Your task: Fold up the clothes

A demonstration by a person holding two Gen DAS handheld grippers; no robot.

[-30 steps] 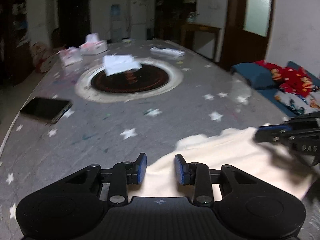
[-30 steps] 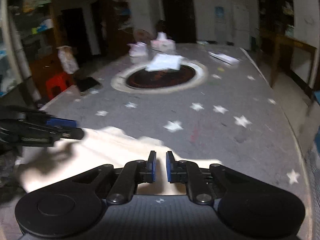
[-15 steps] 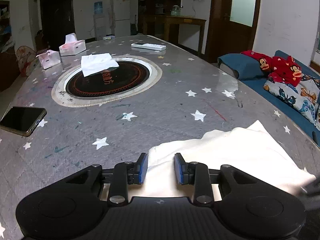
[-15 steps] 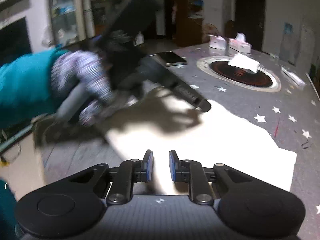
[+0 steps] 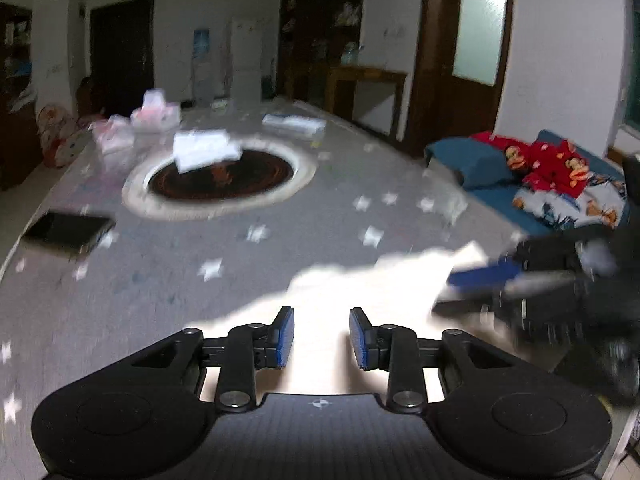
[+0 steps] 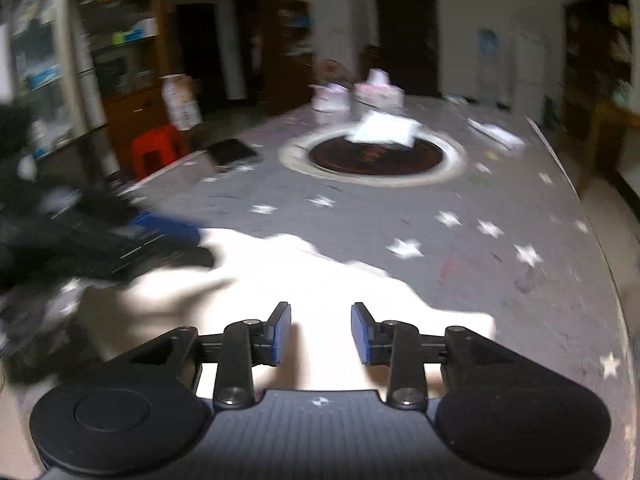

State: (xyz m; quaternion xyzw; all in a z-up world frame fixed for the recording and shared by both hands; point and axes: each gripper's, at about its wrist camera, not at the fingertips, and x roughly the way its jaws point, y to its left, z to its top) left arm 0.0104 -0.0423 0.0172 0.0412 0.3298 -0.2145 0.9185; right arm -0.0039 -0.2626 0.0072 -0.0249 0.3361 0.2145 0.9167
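A cream-white garment (image 5: 360, 288) lies flat on the grey star-patterned table (image 5: 248, 264), near its front edge. My left gripper (image 5: 322, 336) hovers over the garment's near part. There is a gap between its blue pads and nothing is pinched in it. My right gripper (image 6: 321, 332) hangs over the same garment (image 6: 304, 280); its jaws are opening and only flat cloth shows below the gap. Each view catches the other tool, blurred: the right gripper (image 5: 480, 276) at the garment's right end, the left gripper (image 6: 160, 232) at its left end.
A dark phone (image 5: 66, 230) lies at the table's left edge. Mid-table, a folded white cloth (image 5: 204, 148) sits on a round black hotplate (image 5: 220, 178). Tissue boxes (image 5: 154, 114) and a remote (image 5: 294, 122) stand farther back. A sofa with red clothing (image 5: 548, 164) is at the right, a red stool (image 6: 154, 148) at the left.
The right gripper's pads have spread apart from nearly touching. Both views swung aside half a second ago and are back facing down the table, with the other gripper again at the garment's end.
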